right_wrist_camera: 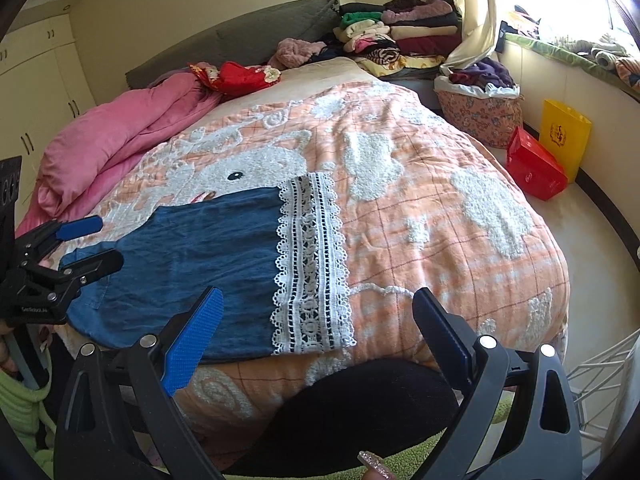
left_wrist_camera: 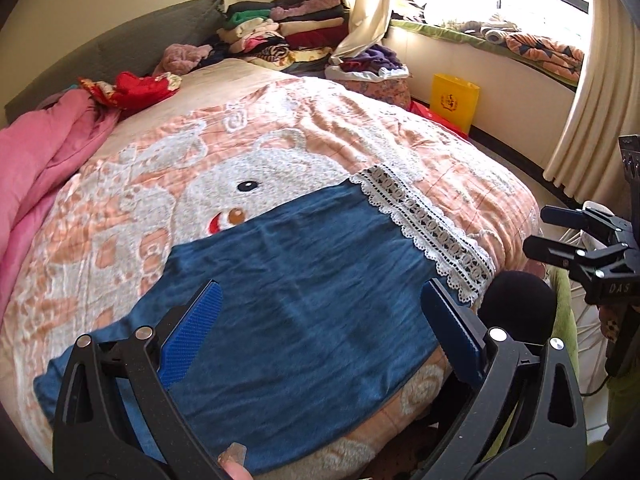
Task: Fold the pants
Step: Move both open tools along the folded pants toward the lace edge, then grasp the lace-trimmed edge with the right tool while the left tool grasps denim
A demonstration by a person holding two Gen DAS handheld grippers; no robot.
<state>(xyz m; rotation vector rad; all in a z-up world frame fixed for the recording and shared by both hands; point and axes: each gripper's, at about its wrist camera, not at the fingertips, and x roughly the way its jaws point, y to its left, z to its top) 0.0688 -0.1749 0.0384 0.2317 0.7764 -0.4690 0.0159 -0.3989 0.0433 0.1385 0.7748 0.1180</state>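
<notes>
Far left of the bed, a rumpled pink duvet [right_wrist_camera: 120,136] lay bunched w/ a red floral cloth [right_wrist_camera: 236,74] at its head end. Next along, the left gripper [left_wrist_camera: 316,332] hung w/ fingers spread wide, nothing between them, just above the waist end of the blue denim pants w/ white lace hem trim [right_wrist_camera: 192,264]. Pants lay flat near the front edge of the peach plaid bedspread w/ a fluffy white bear motif [right_wrist_camera: 440,220], long axis running left-right, lace hem [right_wrist_camera: 310,264] to the right. Right gripper [right_wrist_camera: 320,340] was also wide open & empty, fingers straddling the lace end from the near side. So each gripper was nearest its own end; a hem-to-waist fold looked likeliest, probably right gripper's job. Further right on the floor: red box [right_wrist_camera: 536,168], yellow paper bag [right_wrist_camera: 564,132].
</notes>
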